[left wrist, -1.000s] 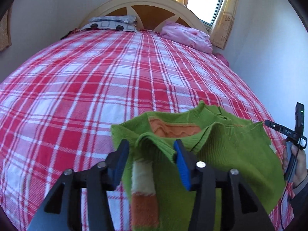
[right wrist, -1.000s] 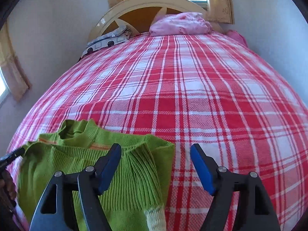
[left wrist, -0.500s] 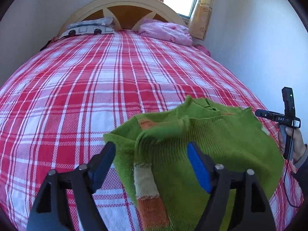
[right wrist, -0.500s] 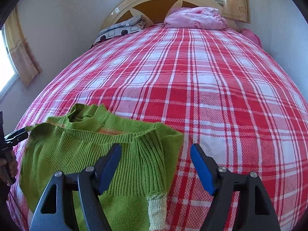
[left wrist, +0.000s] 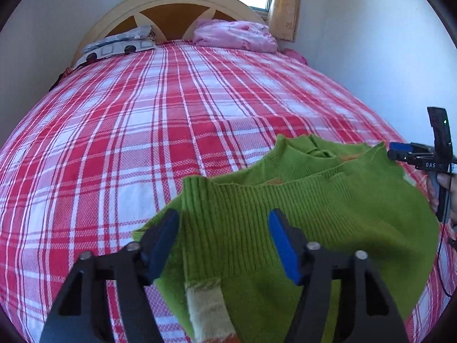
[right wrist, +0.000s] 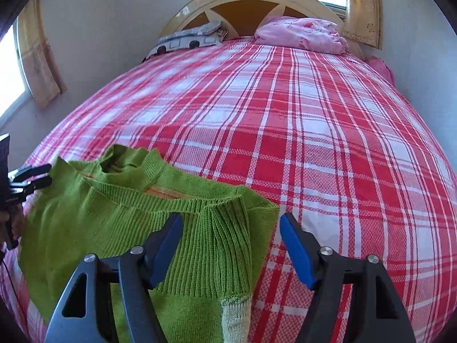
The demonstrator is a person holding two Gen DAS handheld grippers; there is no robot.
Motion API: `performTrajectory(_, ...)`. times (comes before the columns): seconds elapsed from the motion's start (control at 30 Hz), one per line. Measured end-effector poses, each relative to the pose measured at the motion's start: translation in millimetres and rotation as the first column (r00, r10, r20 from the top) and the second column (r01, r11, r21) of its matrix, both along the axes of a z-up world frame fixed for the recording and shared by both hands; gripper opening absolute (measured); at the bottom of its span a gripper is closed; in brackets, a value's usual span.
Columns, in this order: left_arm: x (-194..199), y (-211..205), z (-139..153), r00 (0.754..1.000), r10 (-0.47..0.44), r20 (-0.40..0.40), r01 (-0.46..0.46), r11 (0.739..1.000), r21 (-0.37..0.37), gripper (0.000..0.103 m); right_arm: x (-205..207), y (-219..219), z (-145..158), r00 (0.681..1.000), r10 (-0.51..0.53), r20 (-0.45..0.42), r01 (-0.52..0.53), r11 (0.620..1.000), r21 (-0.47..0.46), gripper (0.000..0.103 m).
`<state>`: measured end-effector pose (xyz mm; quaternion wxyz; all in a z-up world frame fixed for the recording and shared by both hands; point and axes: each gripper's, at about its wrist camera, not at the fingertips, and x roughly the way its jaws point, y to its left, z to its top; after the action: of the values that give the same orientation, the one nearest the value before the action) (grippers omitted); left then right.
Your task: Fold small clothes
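A small green knit sweater [left wrist: 314, 214] with cream and orange striped cuffs lies folded on the near end of a red and white plaid bed [left wrist: 142, 131]. Its ribbed hem lies folded up over the body, and a sleeve cuff [left wrist: 205, 305] hangs toward me. My left gripper [left wrist: 222, 240] is open and empty, just above the sweater's left edge. My right gripper [right wrist: 231, 243] is open and empty above the sweater's right corner [right wrist: 228, 228]. The right gripper also shows at the right edge of the left wrist view [left wrist: 422, 157].
At the far end stand a curved wooden headboard [left wrist: 171, 8], a grey patterned pillow [left wrist: 120, 43] and a pink bundle of cloth [left wrist: 237, 34]. White walls close in at the right. A curtained window [right wrist: 34, 57] is at the left.
My left gripper let go of the sleeve fold and opened wide, then drew back and shifted left. The sweater settled flat. My right gripper stayed open and barely moved.
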<state>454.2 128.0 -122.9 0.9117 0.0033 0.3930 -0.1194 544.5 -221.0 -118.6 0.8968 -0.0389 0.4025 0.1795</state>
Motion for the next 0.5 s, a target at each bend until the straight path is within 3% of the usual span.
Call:
performTrajectory(0.03,2.2,-2.4,-3.5,1.0,0.001,-0.009,-0.001,1.0,0.016,0.041,2.1,1.8,-2.7,1.0,0.002,-0.008,-0.002,1.0,-0.013,0.053)
performTrajectory(0.07,4.0,-3.6,-7.1,1.0,0.003,-0.021,-0.003,1.0,0.029,0.013,3.6,4.9,-5.7,1.0,0.002,-0.004,-0.002,0.999,-0.038,0.026)
performTrajectory(0.1,3.8,-4.0,-9.3,1.0,0.005,-0.026,-0.004,1.0,0.031,0.006,3.7,7.2,-6.8,1.0,0.007,0.0,-0.007,0.999,-0.052,0.014)
performTrajectory(0.13,1.9,-3.2,-9.5,1.0,0.006,-0.017,-0.006,1.0,0.028,0.006,3.5,10.5,-8.0,1.0,0.024,-0.003,-0.024,0.998,-0.058,0.006)
performTrajectory(0.2,-6.4,2.7,-2.8,0.999,0.034,0.037,-0.035,0.999,0.022,0.006,1.3,13.8,-6.0,1.0,0.026,0.015,-0.025,0.997,-0.072,0.004)
performTrajectory(0.3,-7.3,28.0,7.2,0.995,0.094,0.044,-0.089,0.991,-0.098,0.006,-2.5,6.7,11.8,0.996,0.0,0.084,0.002,1.0,-0.024,0.004)
performTrajectory(0.5,6.1,25.8,-4.7,0.991,0.135,0.003,-0.134,0.989,-0.056,0.006,21.2,-0.3,3.7,0.995,-0.087,0.05,0.088,0.996,-0.023,0.004)
